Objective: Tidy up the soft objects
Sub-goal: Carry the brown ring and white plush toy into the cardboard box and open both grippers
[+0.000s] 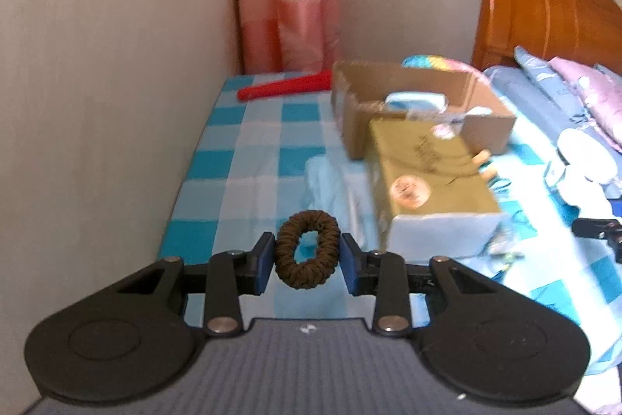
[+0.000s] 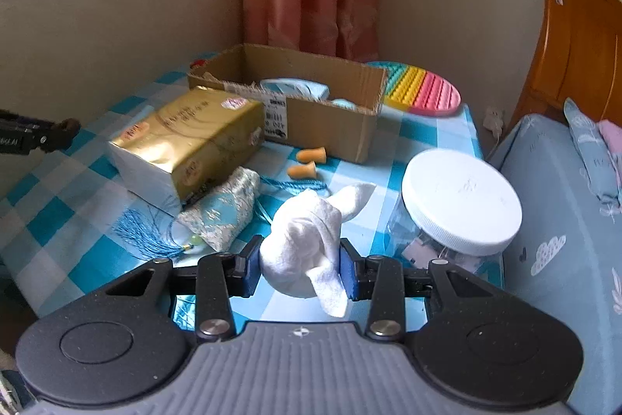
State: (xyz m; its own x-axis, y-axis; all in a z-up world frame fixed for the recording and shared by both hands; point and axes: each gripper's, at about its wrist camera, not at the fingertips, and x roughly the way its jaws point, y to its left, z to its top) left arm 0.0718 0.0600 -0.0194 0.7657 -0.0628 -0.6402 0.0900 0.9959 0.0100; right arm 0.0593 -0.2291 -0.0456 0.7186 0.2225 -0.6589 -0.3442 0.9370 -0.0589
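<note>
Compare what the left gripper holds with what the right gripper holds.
The left gripper holds a brown scrunchie, a closed ring with an open middle; the right gripper holds a white cloth bundle, a solid wad with loose ends. The scrunchie is dark and ribbed, the cloth pale and fluffy. Both are soft and pinched between blue pads.
</note>
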